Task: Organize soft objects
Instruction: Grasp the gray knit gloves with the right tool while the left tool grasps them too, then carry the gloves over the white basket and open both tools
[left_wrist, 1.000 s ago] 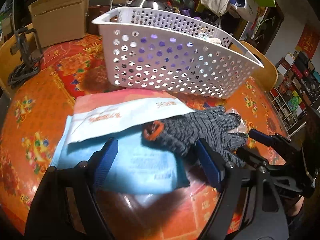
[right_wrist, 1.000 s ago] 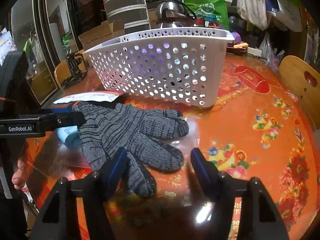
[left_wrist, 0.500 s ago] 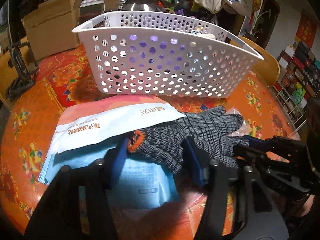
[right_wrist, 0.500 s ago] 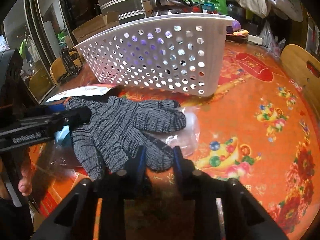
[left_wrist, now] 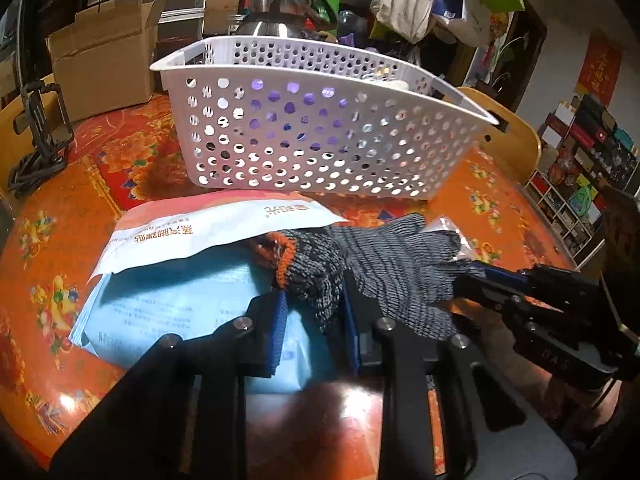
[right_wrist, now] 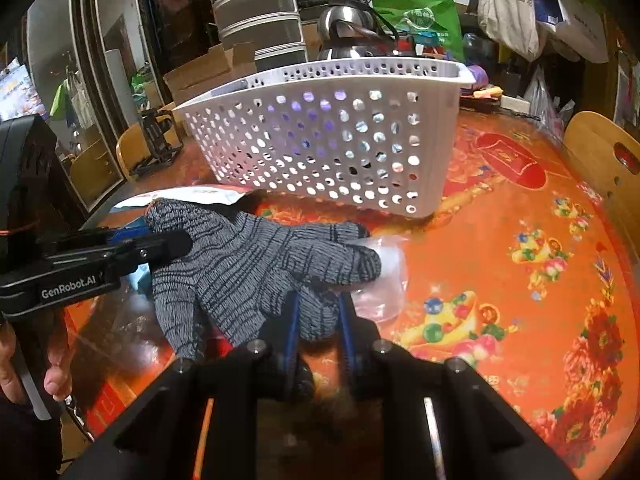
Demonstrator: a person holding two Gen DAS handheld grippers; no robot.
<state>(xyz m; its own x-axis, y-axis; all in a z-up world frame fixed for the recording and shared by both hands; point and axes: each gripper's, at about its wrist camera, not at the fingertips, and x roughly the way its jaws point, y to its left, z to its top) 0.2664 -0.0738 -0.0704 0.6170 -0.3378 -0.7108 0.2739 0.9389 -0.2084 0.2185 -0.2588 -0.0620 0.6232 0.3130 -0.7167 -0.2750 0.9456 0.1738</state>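
Observation:
A grey knit glove (left_wrist: 384, 256) with an orange cuff lies on the orange table, partly over a light-blue packet (left_wrist: 168, 304) and a white-and-red packet (left_wrist: 208, 228). My left gripper (left_wrist: 314, 304) is closing, and its blue pads pinch the glove's cuff end. My right gripper (right_wrist: 318, 316) is also closing, with one finger of the glove (right_wrist: 256, 256) squeezed between its pads. Each gripper shows in the other's view: the left gripper (right_wrist: 160, 244) at the cuff, the right gripper (left_wrist: 472, 276) at the fingers. Just behind stands a white perforated basket (left_wrist: 320, 140).
A crumpled clear plastic bag (right_wrist: 384, 280) lies under the glove's fingertips. Behind the basket (right_wrist: 320, 140) are a steel kettle (left_wrist: 280, 8), a cardboard box (left_wrist: 104, 64) and a black stand (left_wrist: 40, 128). A wooden chair back (right_wrist: 600, 148) rises at the right table edge.
Both grippers went from wide open to closed on the glove, the left at the cuff and the right at a finger. The glove's cuff has bunched up a little.

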